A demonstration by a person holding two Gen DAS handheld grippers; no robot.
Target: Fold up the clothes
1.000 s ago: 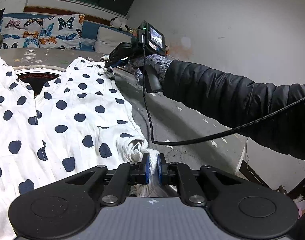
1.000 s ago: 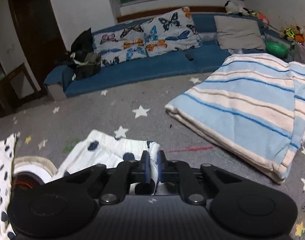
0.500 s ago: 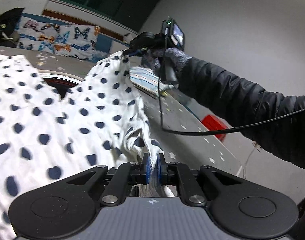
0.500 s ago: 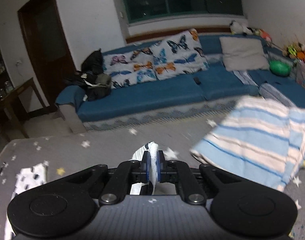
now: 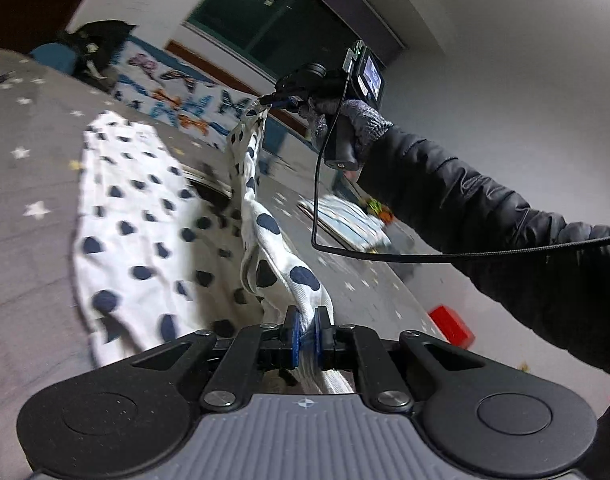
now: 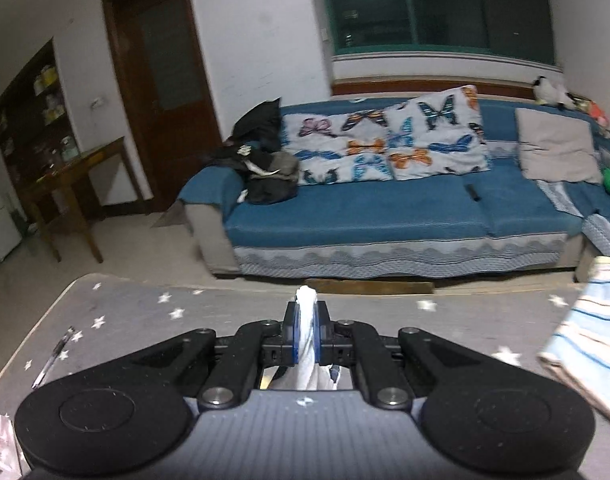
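Note:
A white garment with dark blue dots (image 5: 137, 216) lies partly on the grey star-patterned surface (image 5: 29, 200) and partly hangs in the air. My left gripper (image 5: 307, 330) is shut on one bunched corner of it. In the left wrist view my right gripper (image 5: 269, 101), held by a gloved hand in a black sleeve, is shut on another corner, and the cloth stretches taut between the two. In the right wrist view a white tuft of the garment (image 6: 306, 320) sticks up between the blue pads of my right gripper (image 6: 306, 332); the rest of the cloth is hidden below.
A folded blue-and-cream striped blanket (image 6: 585, 336) lies at the right on the surface. A pen (image 6: 51, 360) rests near its left edge. Behind stands a blue sofa (image 6: 385, 208) with butterfly cushions. A red object (image 5: 451, 325) sits low to the right.
Both grippers rose and swung with the garment's corners, lifting its edge off the surface into a taut band. The views tilted, and the right wrist view now faces the sofa.

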